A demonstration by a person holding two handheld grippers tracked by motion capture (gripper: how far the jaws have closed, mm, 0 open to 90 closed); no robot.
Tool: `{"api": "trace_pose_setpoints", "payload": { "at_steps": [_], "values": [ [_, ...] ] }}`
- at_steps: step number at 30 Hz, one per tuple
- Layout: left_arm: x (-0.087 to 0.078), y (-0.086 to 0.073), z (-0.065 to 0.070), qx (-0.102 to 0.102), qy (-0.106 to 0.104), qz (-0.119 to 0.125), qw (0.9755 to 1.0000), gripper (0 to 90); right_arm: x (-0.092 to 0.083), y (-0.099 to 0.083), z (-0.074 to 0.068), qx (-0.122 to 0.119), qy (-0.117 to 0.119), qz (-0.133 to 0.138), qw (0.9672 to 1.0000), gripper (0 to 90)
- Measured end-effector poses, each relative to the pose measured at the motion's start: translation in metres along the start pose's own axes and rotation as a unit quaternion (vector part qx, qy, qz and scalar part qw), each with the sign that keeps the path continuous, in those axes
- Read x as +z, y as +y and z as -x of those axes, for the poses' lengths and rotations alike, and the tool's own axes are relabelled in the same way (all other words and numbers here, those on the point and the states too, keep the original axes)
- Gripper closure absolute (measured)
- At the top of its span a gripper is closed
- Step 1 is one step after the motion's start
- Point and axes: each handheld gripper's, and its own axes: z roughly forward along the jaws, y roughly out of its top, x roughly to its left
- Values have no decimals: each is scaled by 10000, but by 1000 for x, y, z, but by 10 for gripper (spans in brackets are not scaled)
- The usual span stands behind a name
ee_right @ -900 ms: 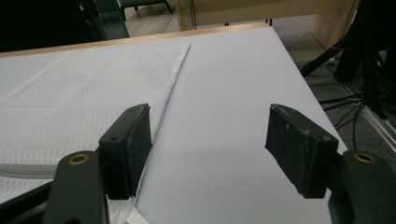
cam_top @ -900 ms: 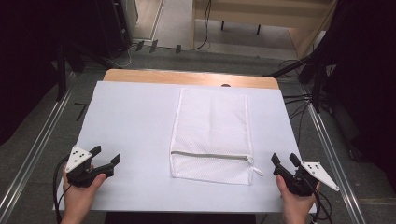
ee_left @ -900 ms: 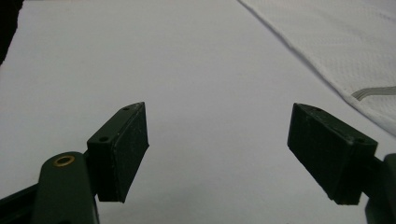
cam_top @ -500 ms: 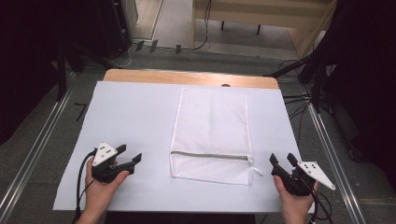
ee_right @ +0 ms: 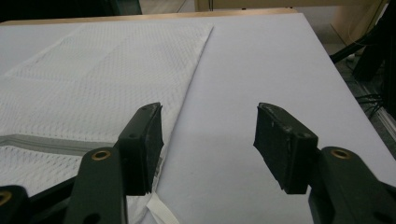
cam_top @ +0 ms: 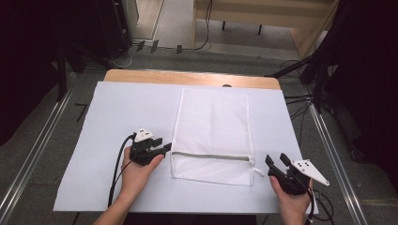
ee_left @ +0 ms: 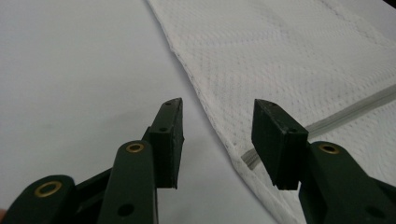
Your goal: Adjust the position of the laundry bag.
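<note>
Change: the left tongs had travelled from the near-left corner of the surface to just beside the left edge of the mesh bag, level with its zipper.
Left tongs: spread and holding nothing; in the left gripper view the bag's edge and the zipper's end lay between the jaws.
Right tongs: had barely shifted, spread, empty, near the bag's near-right corner and the zipper tab.
Mesh bag: flat at the middle of the surface, zipper apparently closed.
Meaning: probably a pinch on the left edge was about to come, perhaps to steady the bag for unzipping.
</note>
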Motion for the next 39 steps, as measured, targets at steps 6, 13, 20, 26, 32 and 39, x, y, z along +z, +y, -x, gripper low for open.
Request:
{"api": "trace_pose_setpoints", "payload": {
  "at_steps": [6,13,20,26,32,39],
  "values": [
    [24,6,5,-225,-165,-358,9990,591,1,0,1,37,37,-61,10000,440],
    [34,7,18,155,163,-594,9980,631,3,0,-1,42,260,-139,9996,469],
    [34,3,30,821,457,-664,9934,761,7,-1,-2,38,409,-266,9988,469],
    [33,4,24,862,189,-677,9938,900,9,-2,-3,71,416,-331,9986,469],
    [26,6,14,616,-32,-610,9962,900,9,-2,-2,36,428,-337,9985,470],
    [6,3,-2,363,-56,-404,9985,900,8,-2,-2,72,417,-343,9985,470]
  ]
}}
